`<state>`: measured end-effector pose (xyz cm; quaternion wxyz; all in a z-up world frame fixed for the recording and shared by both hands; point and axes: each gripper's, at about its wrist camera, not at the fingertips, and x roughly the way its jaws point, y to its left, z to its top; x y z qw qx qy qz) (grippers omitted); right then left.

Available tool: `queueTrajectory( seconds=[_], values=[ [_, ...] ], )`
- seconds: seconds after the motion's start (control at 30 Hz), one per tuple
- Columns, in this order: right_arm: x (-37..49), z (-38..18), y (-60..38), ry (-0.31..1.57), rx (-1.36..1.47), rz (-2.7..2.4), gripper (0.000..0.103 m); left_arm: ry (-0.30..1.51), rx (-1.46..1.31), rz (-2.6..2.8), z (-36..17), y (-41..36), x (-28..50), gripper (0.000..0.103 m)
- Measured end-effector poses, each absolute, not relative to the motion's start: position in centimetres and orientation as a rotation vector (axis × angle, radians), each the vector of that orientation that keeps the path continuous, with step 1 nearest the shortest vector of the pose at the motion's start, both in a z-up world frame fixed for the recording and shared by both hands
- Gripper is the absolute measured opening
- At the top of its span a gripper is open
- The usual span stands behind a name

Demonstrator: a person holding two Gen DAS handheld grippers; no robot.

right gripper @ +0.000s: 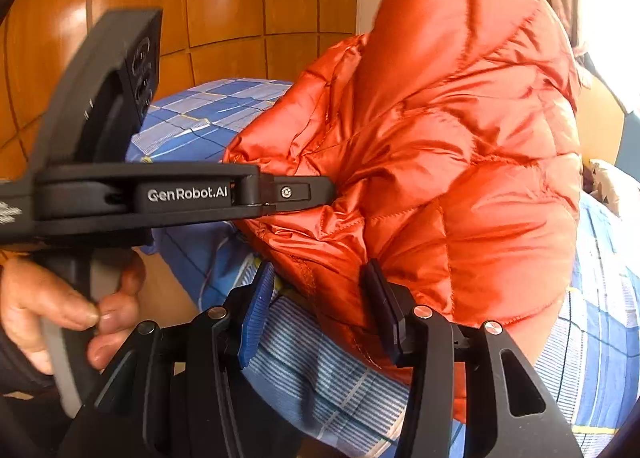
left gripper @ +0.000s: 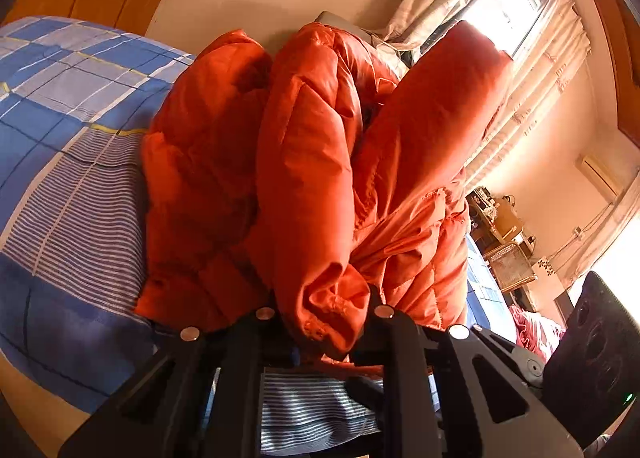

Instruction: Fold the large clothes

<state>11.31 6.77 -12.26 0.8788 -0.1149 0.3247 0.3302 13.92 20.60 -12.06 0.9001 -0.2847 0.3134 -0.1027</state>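
jacket (left gripper: 304, 162) cuff in left gripper (left gripper: 324, 322)

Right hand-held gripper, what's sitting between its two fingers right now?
In the right wrist view, the orange down jacket's hem fills the gap of the open right hand-held gripper.

bed (left gripper: 68, 178) | blue checked and striped sheet | orange quilted jacket (left gripper: 312, 162) lying bunched on it
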Motion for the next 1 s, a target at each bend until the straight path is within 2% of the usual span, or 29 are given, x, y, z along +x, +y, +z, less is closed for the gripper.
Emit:
queueTrajectory(
  seconds=[0.17, 0.4, 0.6, 0.7, 0.8, 1.0],
  values=[
    [11.9, -11.8, 6.2, 0.688, -0.205, 0.685, 0.047, 0.651, -0.598, -0.207, -12.9, 21.7, 13.4, 0.014],
    [12.8, -13.9, 6.2, 0.713, -0.219, 0.665, 0.044, 0.650, -0.615, -0.189, -14.3, 21.9, 13.1, 0.015],
    [12.8, -13.1, 5.8, 0.718, -0.207, 0.674, 0.044, 0.659, -0.699, -0.111, -14.5, 21.6, 12.8, 0.018],
    [12.1, -12.3, 4.7, 0.719, -0.198, 0.676, 0.044, 0.671, -0.882, -0.066, -15.1, 22.5, 12.9, 0.020],
    [12.3, -12.3, 4.5, 0.722, -0.201, 0.670, 0.044, 0.668, -0.812, 0.023, -14.5, 21.0, 12.7, 0.019],
    [11.8, -12.2, 3.5, 0.721, -0.206, 0.696, 0.044, 0.671, -0.867, 0.020, -15.1, 21.2, 12.7, 0.019]
  ],
)
